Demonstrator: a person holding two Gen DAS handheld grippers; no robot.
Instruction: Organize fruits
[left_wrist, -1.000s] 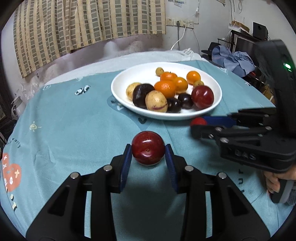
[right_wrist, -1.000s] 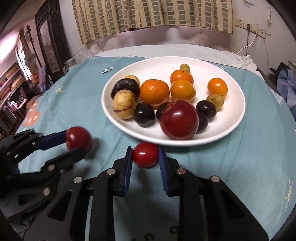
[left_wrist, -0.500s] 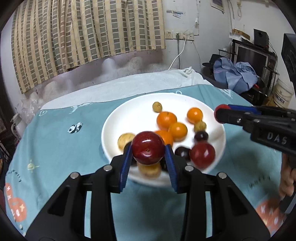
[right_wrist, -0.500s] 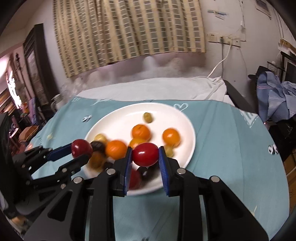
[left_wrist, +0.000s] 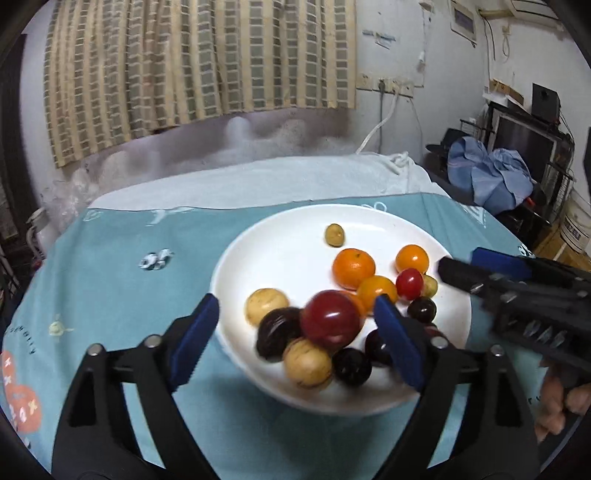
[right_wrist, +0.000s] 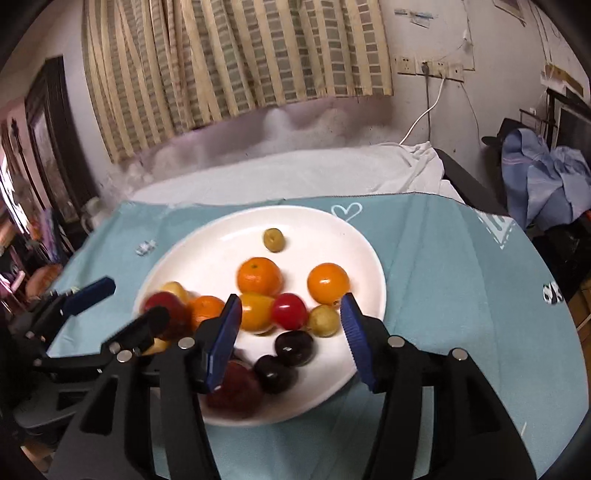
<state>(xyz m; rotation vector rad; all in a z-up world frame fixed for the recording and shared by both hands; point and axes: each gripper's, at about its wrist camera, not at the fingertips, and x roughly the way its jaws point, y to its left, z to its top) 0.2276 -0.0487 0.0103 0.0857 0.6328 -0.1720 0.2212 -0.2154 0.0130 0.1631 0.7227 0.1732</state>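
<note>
A white plate (left_wrist: 280, 254) on the teal cloth holds oranges, dark plums, yellow fruits and red fruits; it also shows in the right wrist view (right_wrist: 325, 236). My left gripper (left_wrist: 295, 339) is open above the plate's near edge. A dark red plum (left_wrist: 330, 320) lies free between its jaws among the pile. My right gripper (right_wrist: 290, 336) is open over the plate. A small red tomato (right_wrist: 289, 311) sits free on the fruits between its jaws, and shows in the left wrist view (left_wrist: 409, 283).
The teal tablecloth (left_wrist: 122, 280) covers a round table. A white cloth (right_wrist: 295, 177) lies at the far edge. Blue clothes (left_wrist: 487, 173) and shelves stand at the right. A striped curtain (left_wrist: 184, 62) hangs behind.
Both grippers have opened over the plate. The red plum has left the left gripper and the small tomato has left the right gripper; both now rest among the fruits.
</note>
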